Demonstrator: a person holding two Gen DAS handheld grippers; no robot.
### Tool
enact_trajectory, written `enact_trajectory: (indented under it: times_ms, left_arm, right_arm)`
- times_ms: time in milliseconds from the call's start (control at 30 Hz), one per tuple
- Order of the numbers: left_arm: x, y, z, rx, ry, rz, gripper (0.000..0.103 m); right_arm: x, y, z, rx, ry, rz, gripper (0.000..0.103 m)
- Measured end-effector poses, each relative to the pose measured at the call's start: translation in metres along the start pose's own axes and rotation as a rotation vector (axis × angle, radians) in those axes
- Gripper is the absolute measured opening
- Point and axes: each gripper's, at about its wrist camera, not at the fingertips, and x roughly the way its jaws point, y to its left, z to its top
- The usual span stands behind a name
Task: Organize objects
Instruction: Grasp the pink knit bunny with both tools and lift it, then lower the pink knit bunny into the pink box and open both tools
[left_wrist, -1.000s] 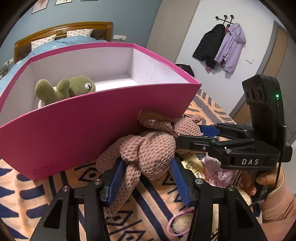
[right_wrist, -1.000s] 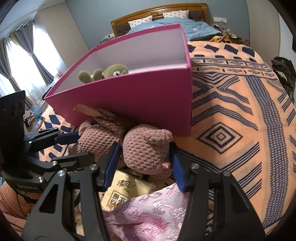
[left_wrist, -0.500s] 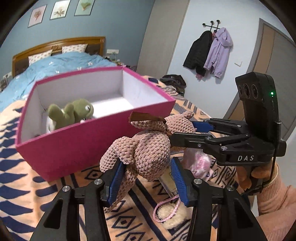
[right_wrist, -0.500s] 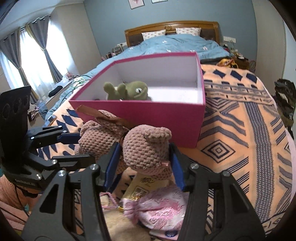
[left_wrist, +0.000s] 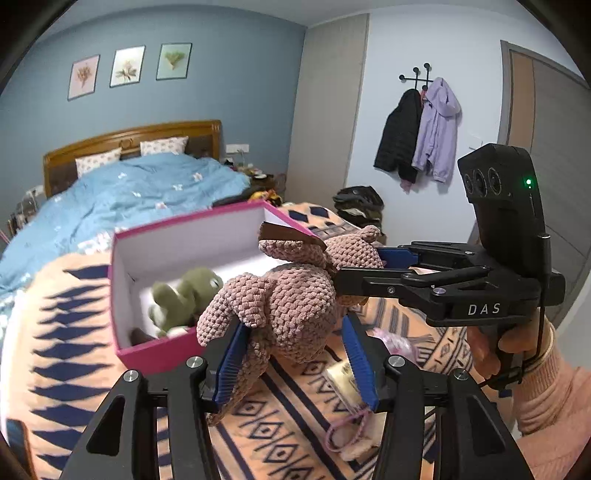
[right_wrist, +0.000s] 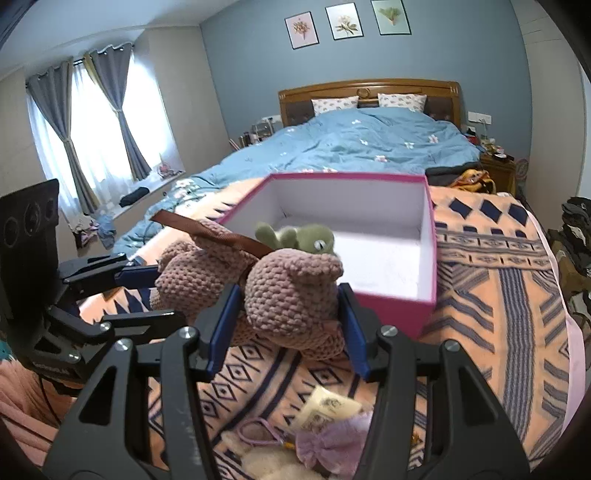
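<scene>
A pink knitted plush toy (left_wrist: 291, 295) with a brown ribbon hangs in the air between both grippers. My left gripper (left_wrist: 291, 354) is shut on its body, blue pads pressing its sides. My right gripper (right_wrist: 284, 317) is shut on its head (right_wrist: 291, 291); it shows from the side in the left wrist view as the right gripper (left_wrist: 373, 266). The toy is above the patterned blanket, in front of the open pink box (right_wrist: 391, 310), which holds a green plush frog (right_wrist: 299, 238). The left gripper (right_wrist: 144, 291) reaches in from the left in the right wrist view.
Below the toy lie a tissue pack (right_wrist: 328, 406), a pink satin pouch (right_wrist: 325, 446) and a pale fluffy item with a purple cord (left_wrist: 347, 439) on the orange blanket (right_wrist: 498, 314). The blue bed (right_wrist: 369, 144) is beyond the box. A person's hand (left_wrist: 513, 347) holds the right gripper.
Both grippers have risen together with the pink plush toy, lifting it off the blanket to above the box's front wall. The box interior and room now show more.
</scene>
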Motion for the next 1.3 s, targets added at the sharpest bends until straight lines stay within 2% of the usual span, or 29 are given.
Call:
enact_trajectory:
  times_ms: [267,600,867,1300]
  left_arm:
    - [-0.002,0.028,0.026,-0.01,-0.027,0.067,0.052]
    - [0.027,0.071,0.048,-0.059,-0.016,0.137,0.052]
    - [0.062,0.101,0.055,-0.103,0.048,0.156,0.052]
    - [0.103,0.128,0.059,-0.167,0.118,0.193,0.052]
  right_arm:
    - [0.026,0.002,0.041,-0.013,-0.012,0.028,0.056]
    - [0.083,-0.014,0.087,0.019,0.017,0.062,0.056]
    - [0.13,-0.032,0.104,0.06,0.065,0.038,0.056]
    - [0.178,-0.049,0.114,0.088,0.142,-0.002,0.056]
